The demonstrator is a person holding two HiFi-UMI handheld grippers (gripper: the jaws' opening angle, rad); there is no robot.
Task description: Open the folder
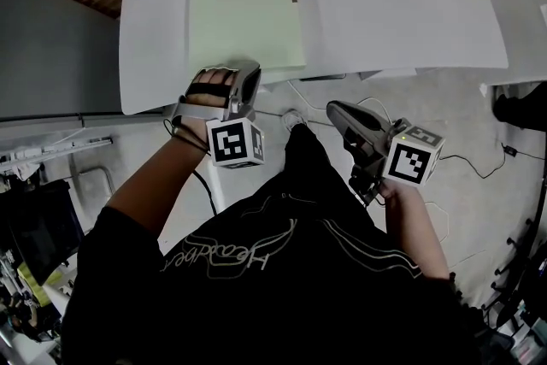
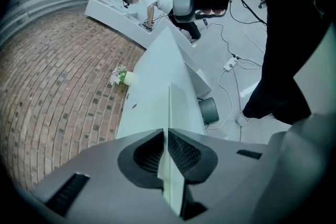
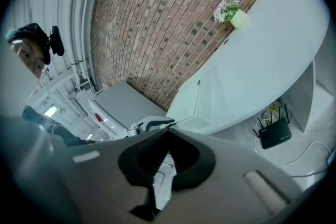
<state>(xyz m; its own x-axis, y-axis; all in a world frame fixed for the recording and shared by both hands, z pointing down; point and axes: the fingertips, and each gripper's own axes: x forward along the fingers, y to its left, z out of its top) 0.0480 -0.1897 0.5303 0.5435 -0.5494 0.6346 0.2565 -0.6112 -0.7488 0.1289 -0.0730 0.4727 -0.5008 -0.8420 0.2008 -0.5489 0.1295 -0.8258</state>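
Observation:
A pale green folder lies flat on the white table, its near edge by the table's front rim. My left gripper sits at that near edge. In the left gripper view its pads press from both sides on a thin pale green sheet, the folder's cover edge, which runs away between them. My right gripper hangs off the table, in front of its rim and to the right, jaws together with nothing between them. From there the folder shows edge-on.
A small pot with flowers stands at the table's far end. A grey cabinet is on the left. Under the table are a black router and a grey bin. Cables lie on the floor.

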